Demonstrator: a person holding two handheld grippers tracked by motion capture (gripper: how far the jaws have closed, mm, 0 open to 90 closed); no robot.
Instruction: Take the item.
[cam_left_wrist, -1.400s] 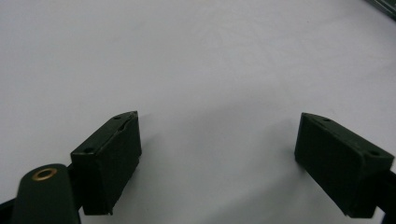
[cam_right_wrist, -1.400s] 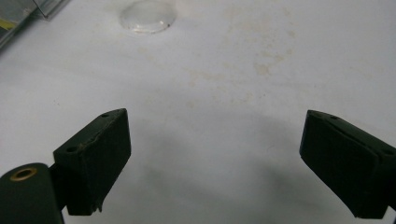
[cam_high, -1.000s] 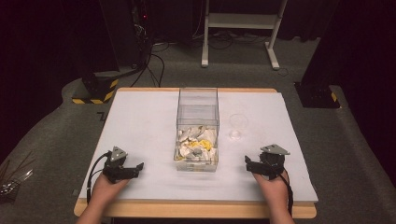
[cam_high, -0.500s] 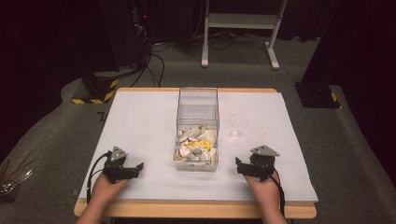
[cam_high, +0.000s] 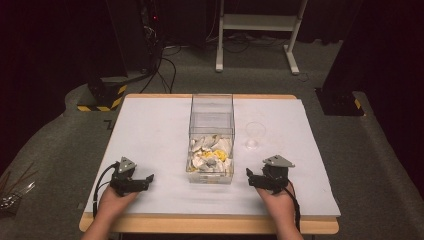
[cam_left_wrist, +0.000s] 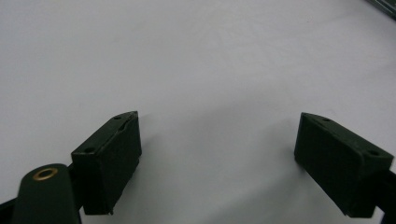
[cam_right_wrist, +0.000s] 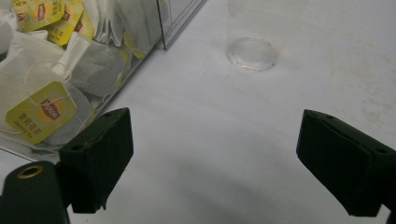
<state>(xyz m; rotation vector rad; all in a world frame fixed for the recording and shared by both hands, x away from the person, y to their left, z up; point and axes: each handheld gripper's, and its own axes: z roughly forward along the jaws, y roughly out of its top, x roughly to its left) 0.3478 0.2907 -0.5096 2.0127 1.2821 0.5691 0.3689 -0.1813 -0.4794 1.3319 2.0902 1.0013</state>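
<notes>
Nearest me, along the front edge of the white, matte tabletop (cam_high: 150, 130), I hold both tools low. My left gripper (cam_high: 145, 180) sits toward the front left corner, its blocky black jaws spread wide over bare surface. My right gripper (cam_high: 251, 179) sits toward the front right, jaws equally wide apart and clamping nothing, with a grey three-cornered plate on top. Just beyond it and to the left stands the clear, straight-walled plastic box (cam_high: 212, 131), rectangular, at the middle of the tabletop. Inside lie soft white paper tea bags (cam_right_wrist: 70, 70) with yellow tags. Farther back, right of the box, stands a small transparent round cup (cam_right_wrist: 254, 35), upright.
</notes>
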